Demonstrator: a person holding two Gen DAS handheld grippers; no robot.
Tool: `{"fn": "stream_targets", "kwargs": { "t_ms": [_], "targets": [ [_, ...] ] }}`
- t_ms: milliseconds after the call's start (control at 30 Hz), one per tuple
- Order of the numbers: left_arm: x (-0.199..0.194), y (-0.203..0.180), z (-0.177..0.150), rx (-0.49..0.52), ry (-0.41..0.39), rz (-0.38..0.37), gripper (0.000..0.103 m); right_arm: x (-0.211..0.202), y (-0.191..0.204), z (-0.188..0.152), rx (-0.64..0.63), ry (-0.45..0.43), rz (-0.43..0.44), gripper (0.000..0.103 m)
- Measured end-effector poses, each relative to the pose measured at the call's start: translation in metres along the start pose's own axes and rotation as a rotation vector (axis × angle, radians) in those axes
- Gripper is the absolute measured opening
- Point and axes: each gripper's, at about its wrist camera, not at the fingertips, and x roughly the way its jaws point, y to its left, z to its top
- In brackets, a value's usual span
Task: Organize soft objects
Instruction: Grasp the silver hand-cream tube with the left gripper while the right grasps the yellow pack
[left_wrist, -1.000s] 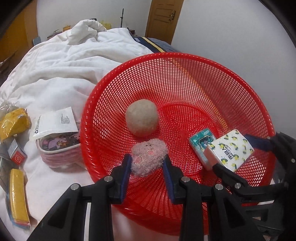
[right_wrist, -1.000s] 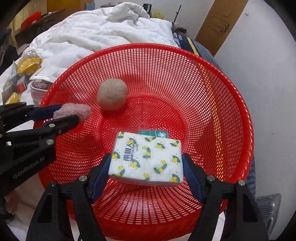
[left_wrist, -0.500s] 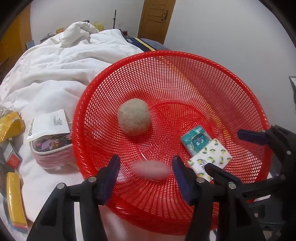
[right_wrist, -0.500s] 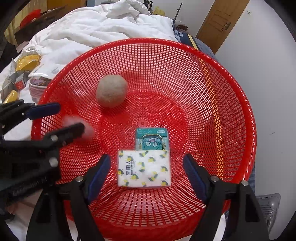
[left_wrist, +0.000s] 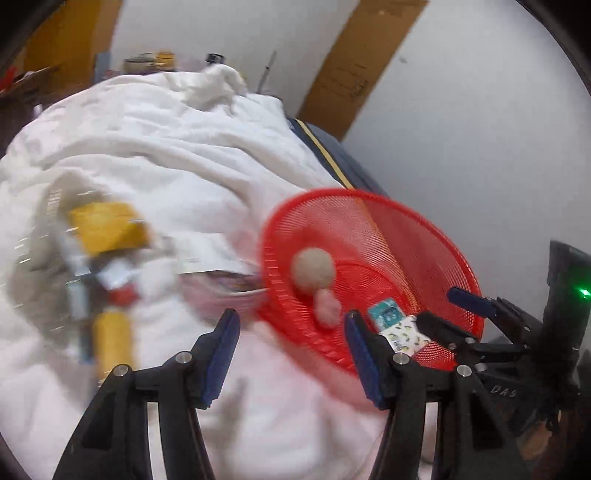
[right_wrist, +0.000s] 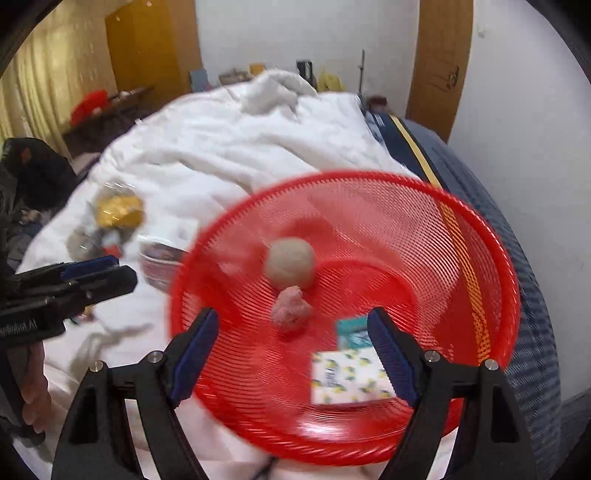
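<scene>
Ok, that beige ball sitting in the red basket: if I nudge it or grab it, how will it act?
The beige ball is round, so a nudge would probably roll it down the red basket's sloped mesh. Its matte, fuzzy surface suggests something soft and light that would give between the pads. The pink plush touching it might shift too.

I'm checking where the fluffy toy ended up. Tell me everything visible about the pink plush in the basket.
The pink plush is a small, fuzzy, rounded lump, soft-looking and blurred. It lies on the mesh floor of the red basket, right in front of the beige ball and apparently touching it. The tissue packs lie apart from it. No gripper touches it.
</scene>
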Motion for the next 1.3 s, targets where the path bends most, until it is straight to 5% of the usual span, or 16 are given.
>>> {"fn": "stream_targets", "kwargs": {
  "t_ms": [333,600,967,1300],
  "targets": [
    [-0.054,0.124,-0.049,-0.183,-0.046,0.165,0.062,-0.015,0.100,0.002,-0.029,-0.068,0.294,0.082],
    [-0.043,0.166,-0.069,-0.369,-0.049,0.103,0.061,0.012,0.157,-0.016,-0.134,0.023,0.324,0.082],
    [-0.063,0.178,-0.074,-0.406,-0.167,0.114,0.061,0.035,0.187,-0.008,-0.156,0.121,0.398,0.082],
    [-0.065,0.181,-0.077,-0.425,-0.171,0.109,0.061,0.075,0.218,0.018,-0.135,0.250,0.314,0.056]
  ]
}}
